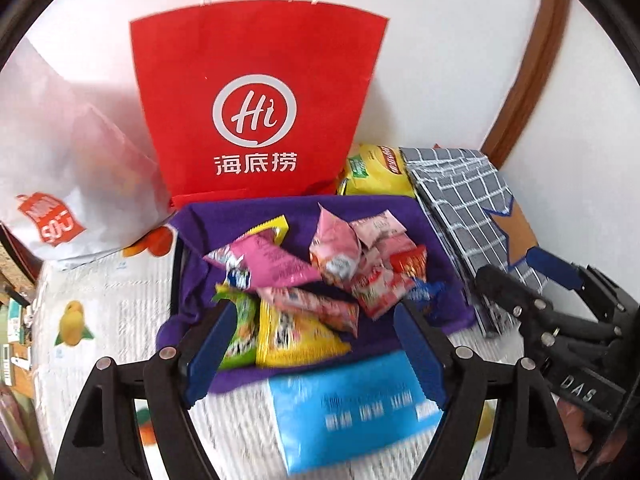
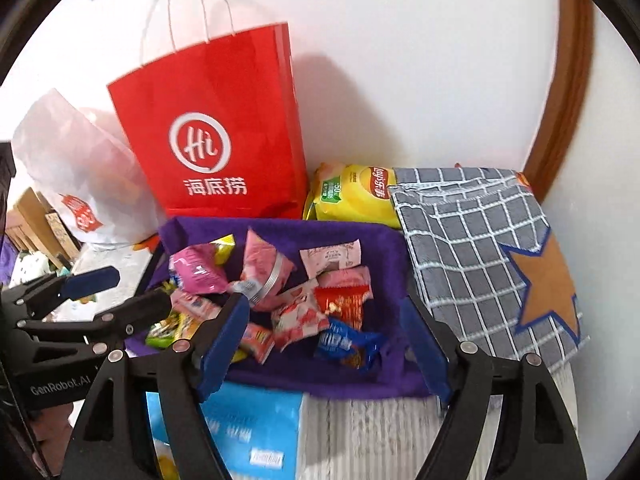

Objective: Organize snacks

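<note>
A purple cloth bin [image 1: 224, 216] [image 2: 344, 236] holds several small snack packets: pink [image 1: 276, 264] [image 2: 196, 272], red [image 2: 344, 300], blue [image 2: 348, 346], yellow [image 1: 296, 340]. My left gripper [image 1: 316, 340] is open above the bin's near edge, over a light blue packet [image 1: 352, 404] on the table. My right gripper [image 2: 332, 336] is open and empty over the bin's right half. Each gripper shows in the other's view, the right one [image 1: 524, 276] and the left one [image 2: 116, 292], both open.
A red paper bag [image 1: 256, 92] [image 2: 216, 136] stands behind the bin at the wall. A white plastic bag [image 1: 68, 184] [image 2: 80, 176] lies left. A yellow chip bag [image 1: 376, 172] [image 2: 352, 192] and a grey checked bag with an orange star [image 1: 464, 208] [image 2: 488, 248] sit right.
</note>
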